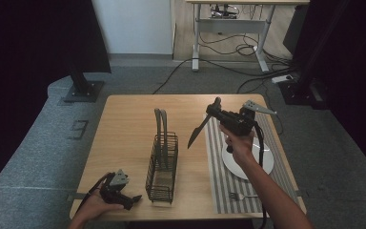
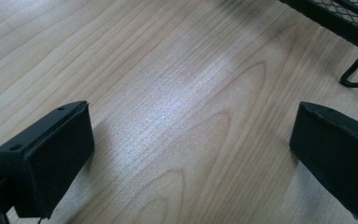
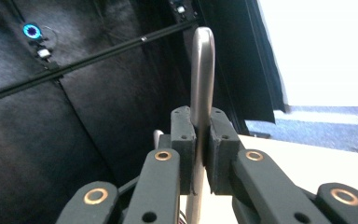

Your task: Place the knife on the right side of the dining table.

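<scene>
My right gripper (image 1: 214,111) hovers above the table's right half and is shut on a table knife (image 1: 198,131). The blade slants down and to the left, toward the black wire caddy (image 1: 162,164). In the right gripper view, the jaws of the right gripper (image 3: 200,135) clamp the knife's (image 3: 202,70) metal shaft, and its rounded end rises above the pads. My left gripper (image 1: 133,199) rests on the table near the front left corner, beside the caddy. In the left gripper view, the left gripper (image 2: 191,149) stands open over bare wood.
A striped placemat (image 1: 219,162) lies on the right, with a white plate (image 1: 262,164) and a fork (image 1: 240,195) on it. The caddy's foot and mesh (image 2: 354,28) show at the upper right of the left gripper view. Beyond the table are a desk frame and floor cables.
</scene>
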Tool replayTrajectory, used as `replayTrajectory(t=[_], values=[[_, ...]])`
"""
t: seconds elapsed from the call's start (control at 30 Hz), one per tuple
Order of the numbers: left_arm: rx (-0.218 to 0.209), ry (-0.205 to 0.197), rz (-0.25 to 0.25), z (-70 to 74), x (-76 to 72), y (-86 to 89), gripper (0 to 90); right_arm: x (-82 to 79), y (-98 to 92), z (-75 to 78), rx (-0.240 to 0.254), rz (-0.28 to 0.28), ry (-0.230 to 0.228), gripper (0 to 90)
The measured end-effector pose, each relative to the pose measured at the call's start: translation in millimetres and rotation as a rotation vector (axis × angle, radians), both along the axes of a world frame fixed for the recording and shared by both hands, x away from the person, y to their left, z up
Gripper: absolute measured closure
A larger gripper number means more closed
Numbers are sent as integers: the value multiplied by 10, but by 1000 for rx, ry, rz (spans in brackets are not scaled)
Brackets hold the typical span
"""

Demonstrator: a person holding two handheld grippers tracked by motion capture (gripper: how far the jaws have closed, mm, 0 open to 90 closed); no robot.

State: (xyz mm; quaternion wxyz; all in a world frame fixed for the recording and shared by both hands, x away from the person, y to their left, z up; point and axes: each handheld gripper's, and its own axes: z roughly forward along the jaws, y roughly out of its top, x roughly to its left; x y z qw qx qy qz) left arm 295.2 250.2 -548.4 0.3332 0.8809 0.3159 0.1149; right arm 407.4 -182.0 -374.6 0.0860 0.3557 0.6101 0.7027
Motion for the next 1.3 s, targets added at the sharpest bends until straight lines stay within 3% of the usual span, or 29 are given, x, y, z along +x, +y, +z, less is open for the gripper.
replayTrajectory(t=[0.33,0.57,1.3], values=[[-1,0,1,0,0,0,0,115,43,-266,-63,-31,45,828],[-1,0,1,-1,0,0,0,203,46,-374,-91,-66,52,828],[-2,-1,5,-1,-4,-2,0,591,-132,-593,-109,-192,90,827]])
